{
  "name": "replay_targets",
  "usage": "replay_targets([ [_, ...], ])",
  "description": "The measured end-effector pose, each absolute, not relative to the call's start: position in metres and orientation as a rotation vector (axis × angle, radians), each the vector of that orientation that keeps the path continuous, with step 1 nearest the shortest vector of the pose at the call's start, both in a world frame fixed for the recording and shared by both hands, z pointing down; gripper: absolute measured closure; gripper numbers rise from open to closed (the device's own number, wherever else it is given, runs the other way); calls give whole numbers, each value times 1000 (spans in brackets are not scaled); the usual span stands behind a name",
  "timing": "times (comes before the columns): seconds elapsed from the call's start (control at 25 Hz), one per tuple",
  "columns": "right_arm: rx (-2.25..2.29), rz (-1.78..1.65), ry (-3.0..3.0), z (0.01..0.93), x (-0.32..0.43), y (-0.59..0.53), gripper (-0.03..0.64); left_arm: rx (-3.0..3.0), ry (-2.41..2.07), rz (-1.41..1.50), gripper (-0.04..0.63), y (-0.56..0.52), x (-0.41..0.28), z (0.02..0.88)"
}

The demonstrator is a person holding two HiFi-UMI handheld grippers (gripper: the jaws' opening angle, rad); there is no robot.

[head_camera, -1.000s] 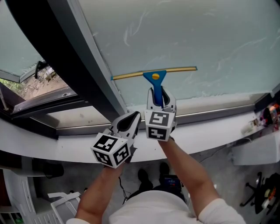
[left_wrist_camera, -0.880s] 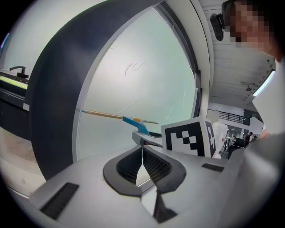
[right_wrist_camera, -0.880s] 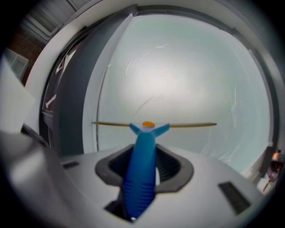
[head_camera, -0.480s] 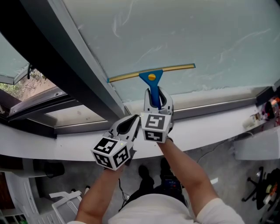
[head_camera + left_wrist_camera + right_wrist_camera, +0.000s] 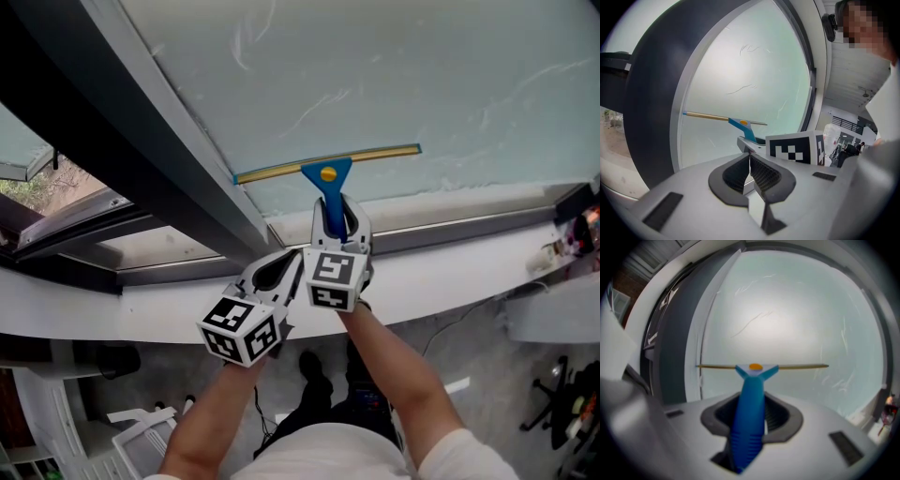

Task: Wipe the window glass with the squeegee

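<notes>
My right gripper is shut on the blue handle of the squeegee. Its yellow blade lies flat against the pale window glass, low on the pane, with its left end close to the dark frame. The squeegee also shows in the left gripper view. My left gripper hangs just left of the right one, shut with nothing between its jaws, off the glass.
A white sill runs under the pane. A dark slanted frame post divides this pane from an opened window at the left. Small items sit at the sill's right end. Streaks mark the glass above the blade.
The squeegee and my right gripper have shifted very slightly; the blade stays low on the pane. The view has tilted a little. The left gripper keeps its place beside the right.
</notes>
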State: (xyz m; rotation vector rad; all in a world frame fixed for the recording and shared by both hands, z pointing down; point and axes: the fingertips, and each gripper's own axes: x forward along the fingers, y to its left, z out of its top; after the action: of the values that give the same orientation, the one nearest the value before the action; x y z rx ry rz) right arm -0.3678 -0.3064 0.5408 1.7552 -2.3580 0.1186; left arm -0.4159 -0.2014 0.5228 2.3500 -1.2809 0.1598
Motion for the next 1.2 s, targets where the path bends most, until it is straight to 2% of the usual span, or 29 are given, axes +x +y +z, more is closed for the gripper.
replay_targets([
  [0.84, 1714, 266, -2232, 644, -355, -305, 485, 2287, -1227, 244, 568, -194, -414, 580],
  [1.2, 1705, 231, -2225, 660, -353, -306, 486, 2265, -1219, 259, 568, -192, -413, 598],
])
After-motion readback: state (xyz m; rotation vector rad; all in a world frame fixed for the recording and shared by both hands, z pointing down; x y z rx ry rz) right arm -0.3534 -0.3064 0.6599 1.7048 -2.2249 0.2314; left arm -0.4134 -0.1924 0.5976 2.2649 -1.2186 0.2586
